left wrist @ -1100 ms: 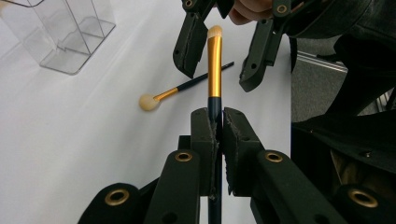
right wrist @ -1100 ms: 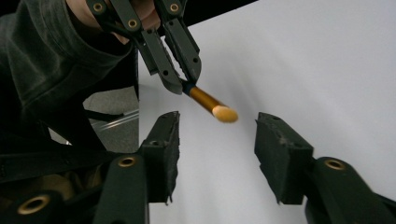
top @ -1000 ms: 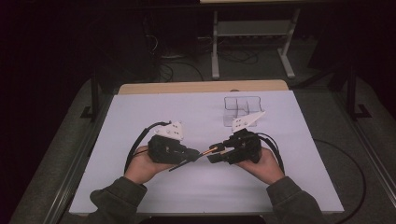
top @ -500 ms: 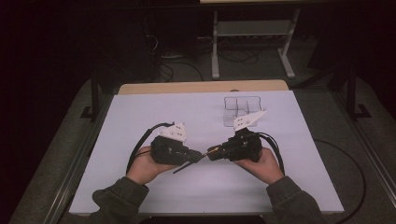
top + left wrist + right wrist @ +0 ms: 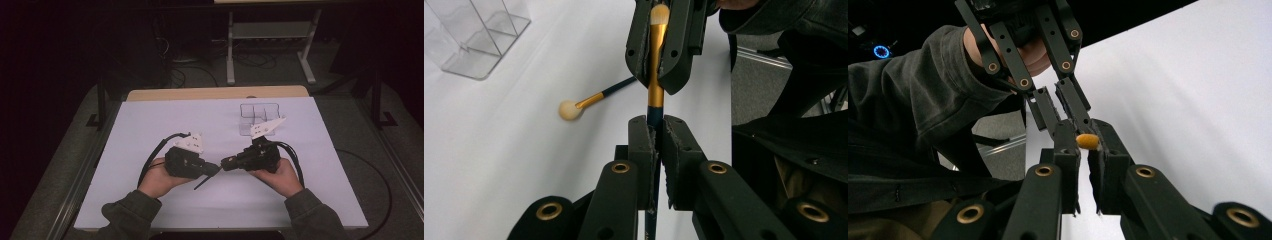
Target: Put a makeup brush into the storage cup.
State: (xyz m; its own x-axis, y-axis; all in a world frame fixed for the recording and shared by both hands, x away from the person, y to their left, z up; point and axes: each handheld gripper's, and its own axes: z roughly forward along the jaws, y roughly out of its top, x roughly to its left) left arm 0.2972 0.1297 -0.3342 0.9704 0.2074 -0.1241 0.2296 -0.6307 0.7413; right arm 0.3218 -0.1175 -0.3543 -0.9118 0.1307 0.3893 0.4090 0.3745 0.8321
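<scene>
Over the white table (image 5: 150,130), the left gripper (image 5: 653,145) has its jaws pressed tight on the dark handle of a makeup brush (image 5: 655,80). Facing it, the right gripper (image 5: 1087,145) pinches the same brush at its gold ferrule, just below the pale tip. A second brush (image 5: 589,101) lies loose on the table nearby.

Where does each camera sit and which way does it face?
High view: above the white table's near side, looking forward-down; forearms, left tongs, right tongs.
Left gripper view: rides left tongs, faces right tongs; own jaws, dark sleeve.
Right gripper view: rides right tongs, faces left tongs; own jaws, sleeve.
Both gripper views share the gold-ferruled, dark-handled makeup brush.
</scene>
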